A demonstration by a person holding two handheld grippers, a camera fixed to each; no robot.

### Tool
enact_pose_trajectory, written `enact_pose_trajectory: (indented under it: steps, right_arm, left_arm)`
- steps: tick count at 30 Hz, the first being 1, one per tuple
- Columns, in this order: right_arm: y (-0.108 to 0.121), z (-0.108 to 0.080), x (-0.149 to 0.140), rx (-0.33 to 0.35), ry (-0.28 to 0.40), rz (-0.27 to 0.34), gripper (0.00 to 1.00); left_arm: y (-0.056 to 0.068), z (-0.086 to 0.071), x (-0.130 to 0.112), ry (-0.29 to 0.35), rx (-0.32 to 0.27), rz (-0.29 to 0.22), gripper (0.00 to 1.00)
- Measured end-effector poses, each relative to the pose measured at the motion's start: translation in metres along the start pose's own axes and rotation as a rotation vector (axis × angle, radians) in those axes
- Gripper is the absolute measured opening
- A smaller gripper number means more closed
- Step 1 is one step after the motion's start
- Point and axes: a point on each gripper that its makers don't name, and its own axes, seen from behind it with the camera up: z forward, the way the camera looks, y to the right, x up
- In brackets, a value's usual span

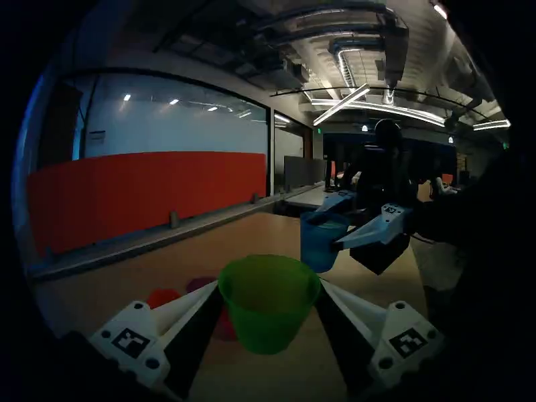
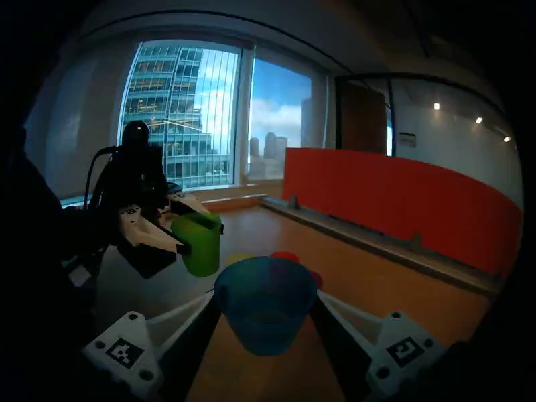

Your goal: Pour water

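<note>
In the left gripper view my left gripper (image 1: 269, 303) is shut on a green plastic cup (image 1: 269, 305), held upright above the wooden table (image 1: 221, 251). Beyond it, the right gripper (image 1: 338, 231) holds a blue cup (image 1: 320, 240) at about the same height. In the right gripper view my right gripper (image 2: 265, 309) is shut on that translucent blue cup (image 2: 264, 305), upright, with its inside looking pale at the bottom. The left gripper (image 2: 175, 234) with the green cup (image 2: 198, 242) hangs to the left, a little farther off.
Several coloured cups lie on the table below: red (image 1: 163, 297) and purple (image 1: 199, 284) in the left gripper view, yellow (image 2: 239, 257) and red (image 2: 285, 256) in the right. An orange-red partition wall (image 2: 402, 201) runs along the table's far side. A person's dark sleeve (image 1: 462, 221) is at right.
</note>
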Motion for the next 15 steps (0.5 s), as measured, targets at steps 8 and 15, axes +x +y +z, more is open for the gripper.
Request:
enact_pose_trajectory:
  steps: [8, 15]
  right_arm:
    - [0.006, -0.001, 0.017, -0.021, 0.039, -0.004, 0.9]
    - [0.008, 0.001, 0.023, -0.025, 0.053, -0.003, 0.9]
  left_arm:
    - [-0.005, -0.001, 0.011, 0.052, 0.023, -0.044, 0.88]
    - [-0.007, -0.001, 0.011, 0.056, 0.032, -0.048, 0.88]
